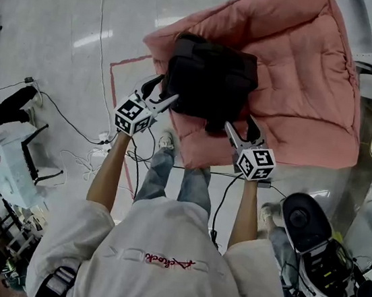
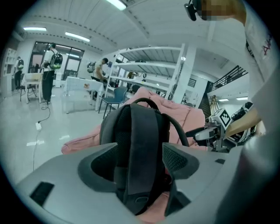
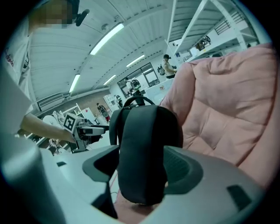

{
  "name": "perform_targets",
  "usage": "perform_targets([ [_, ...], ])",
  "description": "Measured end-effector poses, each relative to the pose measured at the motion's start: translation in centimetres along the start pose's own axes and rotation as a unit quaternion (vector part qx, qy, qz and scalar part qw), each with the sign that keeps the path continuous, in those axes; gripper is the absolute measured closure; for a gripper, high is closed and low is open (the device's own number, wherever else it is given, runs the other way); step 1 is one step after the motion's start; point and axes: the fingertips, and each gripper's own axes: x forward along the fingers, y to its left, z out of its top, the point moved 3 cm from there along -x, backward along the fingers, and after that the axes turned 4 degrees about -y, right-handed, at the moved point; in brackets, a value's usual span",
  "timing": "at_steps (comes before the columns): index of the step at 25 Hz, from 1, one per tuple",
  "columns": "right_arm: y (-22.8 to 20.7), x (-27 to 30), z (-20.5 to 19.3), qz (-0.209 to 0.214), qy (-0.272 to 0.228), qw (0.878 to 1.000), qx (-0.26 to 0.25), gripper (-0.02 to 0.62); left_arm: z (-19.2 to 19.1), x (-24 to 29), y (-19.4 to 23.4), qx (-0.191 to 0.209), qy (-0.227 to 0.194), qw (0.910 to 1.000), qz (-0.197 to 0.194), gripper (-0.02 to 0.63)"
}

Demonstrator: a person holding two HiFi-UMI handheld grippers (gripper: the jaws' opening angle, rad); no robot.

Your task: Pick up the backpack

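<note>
A black backpack (image 1: 208, 79) lies on a big pink cushion (image 1: 305, 72), at the cushion's near edge. My left gripper (image 1: 165, 89) is at the pack's near left corner and my right gripper (image 1: 240, 124) at its near right corner. In the left gripper view a padded shoulder strap (image 2: 142, 131) runs up between the jaws of the left gripper (image 2: 140, 159), which stand wide apart with a gap at the left pad. In the right gripper view a broad padded strap (image 3: 144, 144) fills the space between the wide-set jaws of the right gripper (image 3: 142, 164). No squeezing of either strap shows.
The cushion sits on a glossy floor with a red tape outline (image 1: 123, 82) and loose cables (image 1: 73, 126). A white and black machine (image 1: 314, 256) stands at the lower right. White shelving (image 2: 148, 70) and people are far behind.
</note>
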Motion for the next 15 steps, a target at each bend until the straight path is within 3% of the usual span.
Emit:
perform_targets([
  [6, -2.5, 0.9, 1.2, 0.018, 0.017, 1.000, -0.014, 0.290, 1.1, 2.3, 0.4, 0.006, 0.012, 0.9992, -0.038, 0.307],
  [15, -6.6, 2.1, 3.8, 0.064, 0.015, 0.998, -0.022, 0.290, 3.6, 8.8, -2.8, 0.018, 0.021, 0.9965, -0.080, 0.308],
])
